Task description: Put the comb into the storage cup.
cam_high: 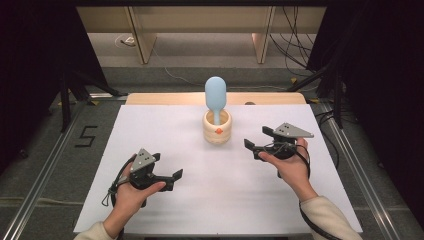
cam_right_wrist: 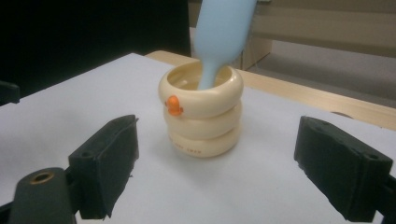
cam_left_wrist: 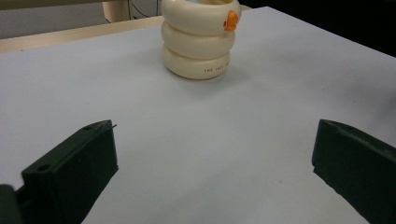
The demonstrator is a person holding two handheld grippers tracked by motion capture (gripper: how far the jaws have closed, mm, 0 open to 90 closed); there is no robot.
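left gripper [cam_high: 170, 176]: jaws open, empty | right gripper [cam_high: 256, 141]: jaws open, empty | blue spatula [cam_high: 215, 95]: upright in cream ringed holder [cam_high: 217, 131], 12 o'clock on desk [cam_high: 150, 130] | probably light, smooth silicone; grasp wide head

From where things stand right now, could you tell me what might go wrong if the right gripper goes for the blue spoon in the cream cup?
1. The spoon stands tall and leans in the cup; a sideways nudge from the right gripper might tip both over.
2. The cup sits loose on the white sheet, so open fingers brushing its wall could slide it.
3. The left gripper is well away from the cup, too far to steady it.
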